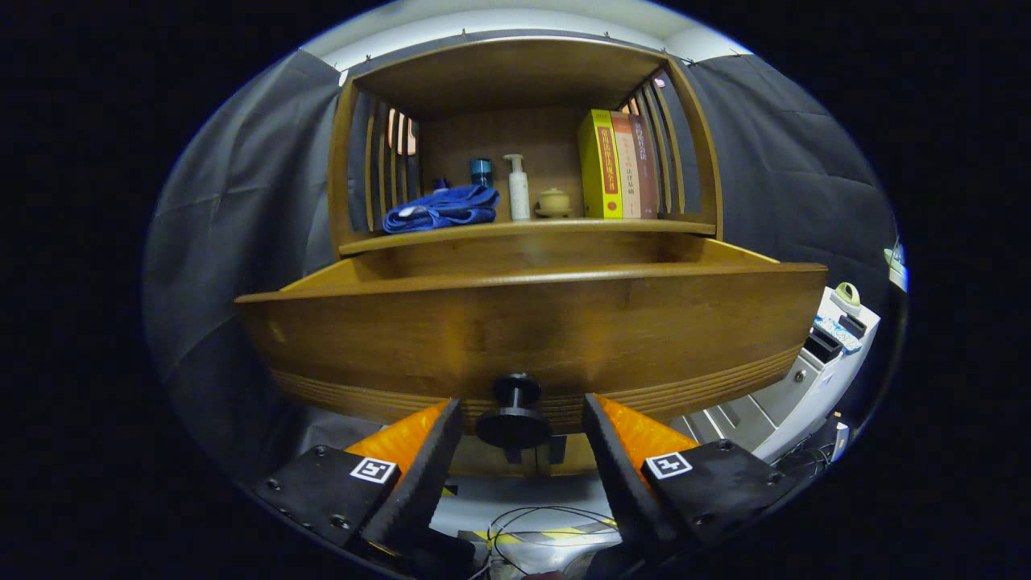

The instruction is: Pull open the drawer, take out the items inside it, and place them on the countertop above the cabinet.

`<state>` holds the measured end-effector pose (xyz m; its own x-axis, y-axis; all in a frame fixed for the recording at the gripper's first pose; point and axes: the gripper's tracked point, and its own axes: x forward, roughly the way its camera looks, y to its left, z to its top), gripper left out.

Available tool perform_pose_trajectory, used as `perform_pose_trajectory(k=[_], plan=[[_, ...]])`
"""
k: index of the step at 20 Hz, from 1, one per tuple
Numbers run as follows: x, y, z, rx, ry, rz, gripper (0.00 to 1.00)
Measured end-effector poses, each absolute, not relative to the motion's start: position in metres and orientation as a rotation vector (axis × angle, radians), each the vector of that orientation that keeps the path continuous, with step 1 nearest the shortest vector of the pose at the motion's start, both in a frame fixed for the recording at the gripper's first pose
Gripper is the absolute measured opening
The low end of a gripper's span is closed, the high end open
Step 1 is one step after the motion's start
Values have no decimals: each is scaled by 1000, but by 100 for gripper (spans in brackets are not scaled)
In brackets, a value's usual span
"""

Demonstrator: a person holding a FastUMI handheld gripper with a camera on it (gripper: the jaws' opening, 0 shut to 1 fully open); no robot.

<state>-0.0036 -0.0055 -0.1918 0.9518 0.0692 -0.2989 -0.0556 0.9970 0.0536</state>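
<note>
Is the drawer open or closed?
Open. The drawer sticks out from under the shelf; its knob sits between the gripper jaws, untouched.

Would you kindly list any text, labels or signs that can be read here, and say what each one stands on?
None can be quoted.
Spines of the books on the shelf: printed characters, too small and blurred to read.
Square markers on the gripper, open either side of the drawer knob: patterns, not words.

The drawer (pixel 532 322) front hides whatever lies inside it. Book (pixel 600 165) titles on the shelf (pixel 523 229) are too small to read. The hand-held gripper (pixel 522 439), fingers spread around the knob (pixel 515 411), is cut off below.
</note>
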Motion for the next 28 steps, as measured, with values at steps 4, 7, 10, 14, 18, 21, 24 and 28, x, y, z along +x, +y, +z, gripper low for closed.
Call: perform_pose_trajectory(k=[4, 7, 10, 14, 18, 21, 24, 28], plan=[[7, -23, -110, 107, 186, 34, 97], [32, -45, -67, 99, 199, -39, 97], [65, -29, -26, 88, 211, 38, 98], [123, -27, -17, -29, 337, 52, 98], [156, -1, -63, -123, 575, 96, 99], [161, 12, -116, -104, 785, 107, 98], [170, 6, -167, -111, 914, 59, 97], [176, 0, -215, -110, 1038, 21, 97]])
